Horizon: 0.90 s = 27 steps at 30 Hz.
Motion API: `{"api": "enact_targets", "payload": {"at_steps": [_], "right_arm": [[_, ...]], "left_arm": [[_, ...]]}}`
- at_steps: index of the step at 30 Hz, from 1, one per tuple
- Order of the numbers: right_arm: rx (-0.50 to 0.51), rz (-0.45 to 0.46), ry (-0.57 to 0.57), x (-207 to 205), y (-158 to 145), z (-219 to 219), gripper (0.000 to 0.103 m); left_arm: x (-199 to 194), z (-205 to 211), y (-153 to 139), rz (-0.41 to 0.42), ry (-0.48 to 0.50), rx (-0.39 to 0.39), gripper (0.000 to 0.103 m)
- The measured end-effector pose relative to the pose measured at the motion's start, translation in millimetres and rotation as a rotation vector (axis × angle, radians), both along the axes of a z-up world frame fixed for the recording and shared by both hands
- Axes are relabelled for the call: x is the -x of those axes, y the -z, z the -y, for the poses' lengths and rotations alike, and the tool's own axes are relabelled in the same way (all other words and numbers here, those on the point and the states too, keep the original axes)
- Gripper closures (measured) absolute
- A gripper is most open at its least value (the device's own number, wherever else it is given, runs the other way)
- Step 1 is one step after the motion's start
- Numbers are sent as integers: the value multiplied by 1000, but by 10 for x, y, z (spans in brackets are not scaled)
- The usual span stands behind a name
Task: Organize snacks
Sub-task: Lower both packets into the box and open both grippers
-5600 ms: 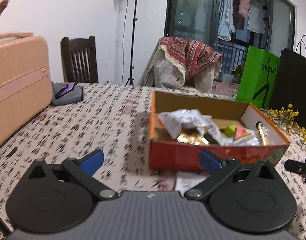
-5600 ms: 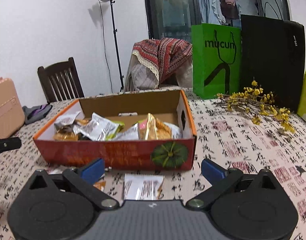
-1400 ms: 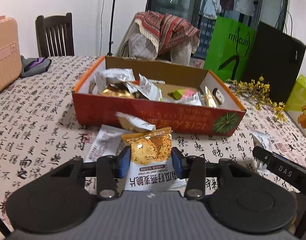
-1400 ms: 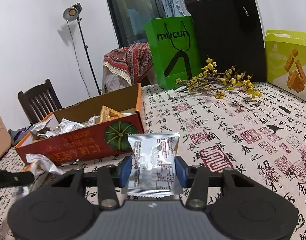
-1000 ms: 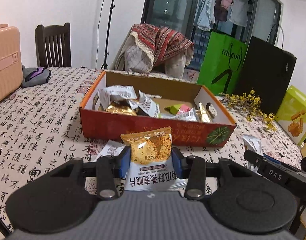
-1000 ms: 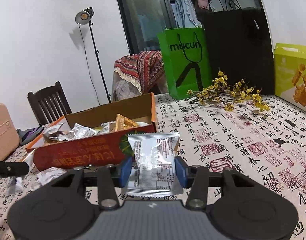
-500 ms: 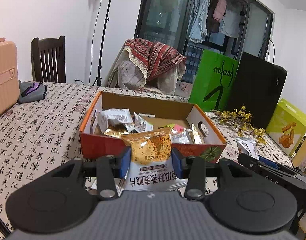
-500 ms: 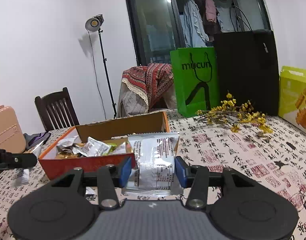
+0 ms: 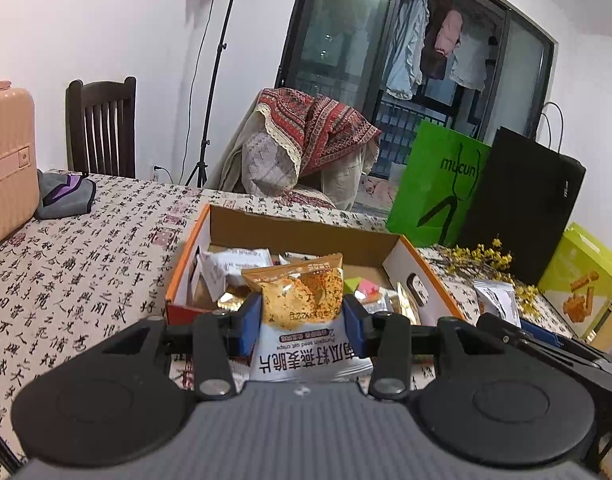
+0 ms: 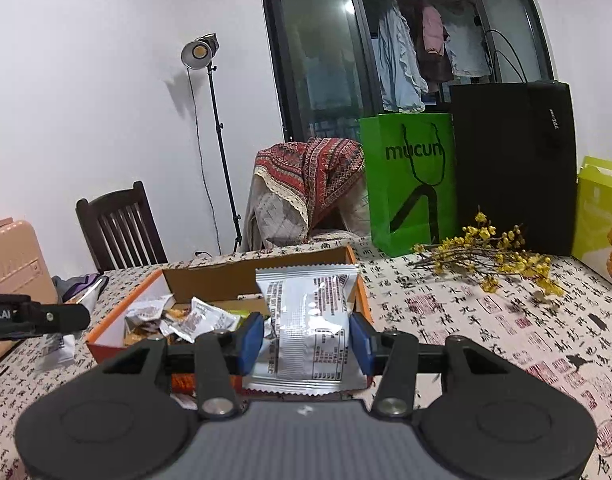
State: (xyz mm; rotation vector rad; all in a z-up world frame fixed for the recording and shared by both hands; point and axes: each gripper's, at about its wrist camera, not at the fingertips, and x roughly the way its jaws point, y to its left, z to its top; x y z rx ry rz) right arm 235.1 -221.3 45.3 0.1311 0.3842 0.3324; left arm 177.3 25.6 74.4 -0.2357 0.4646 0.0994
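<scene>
Table (image 9: 86,248) with calligraphy-print cloth carries an open orange cardboard box (image 9: 306,232), already part-filled with wrapped snacks. Box sits straight ahead of and below both grippers, long axis running left-right across both wrist views.

Left gripper (image 9: 302,320) is clamped on an orange pumpkin-seed crisp packet (image 9: 298,292); blue pads press its two side edges, packet stands upright with the orange end forward toward the box and the white printed end back toward the camera. In the left wrist view the packet overlaps the box's near wall and interior, so the box opening lies just forward and down.

Right gripper (image 10: 306,336) is clamped on a silver foil packet (image 10: 309,320), also upright between the pads, top seal forward. In the right wrist view the box (image 10: 226,280) lies ahead and to the left; packet covers the box's right-hand end.

Judgement: both packets are lifted clear of the cloth and short of the opening. Left looks better centred on the box; right needs to shift left. Next move calls for forward travel over the near wall, then release.

Left gripper's black body (image 10: 34,316) pokes in at the left edge of the right wrist view.
</scene>
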Motion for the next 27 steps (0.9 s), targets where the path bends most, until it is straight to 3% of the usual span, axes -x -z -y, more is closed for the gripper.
{"api": "enact_targets", "payload": {"at_steps": [14, 27], "right_arm": [[-10, 19, -20, -435, -113, -248, 57], [-9, 0, -25, -922, 16, -541, 57]], "left_arm": [[-524, -111, -53, -4, -26, 8, 59], [-1066, -248, 101, -11, -95, 29, 59]]}}
